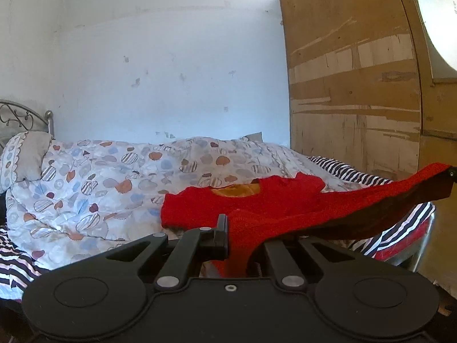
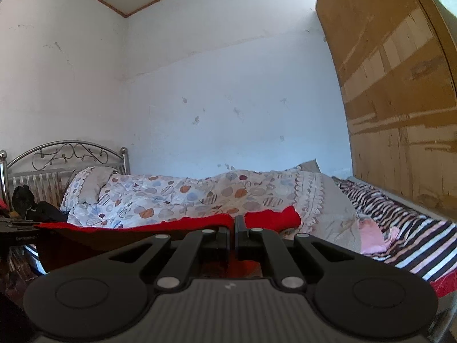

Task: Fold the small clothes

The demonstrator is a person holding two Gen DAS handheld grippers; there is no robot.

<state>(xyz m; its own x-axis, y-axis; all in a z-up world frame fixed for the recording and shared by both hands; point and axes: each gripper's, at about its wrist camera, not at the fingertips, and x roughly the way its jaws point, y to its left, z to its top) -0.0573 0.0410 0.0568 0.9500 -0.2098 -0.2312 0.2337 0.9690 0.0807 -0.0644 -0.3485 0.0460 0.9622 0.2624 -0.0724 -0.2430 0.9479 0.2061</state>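
Left wrist only: orange lining [image 1: 234,191] inside red garment [image 1: 257,205], both tools clamped on it.

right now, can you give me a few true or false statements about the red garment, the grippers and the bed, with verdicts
1. Both grippers are clamped on the red garment. True: the left gripper and the right gripper each pinch red fabric.
2. The garment lies folded flat on the bed. False: one end rests on the patterned duvet, the rest is stretched up between the grippers.
3. The sheet under the duvet is plain white. False: the striped sheet is dark and light striped.
4. A metal headboard stands at the pillow end of the bed. True.
5. The garment's inner lining shows orange at the neck opening. True.
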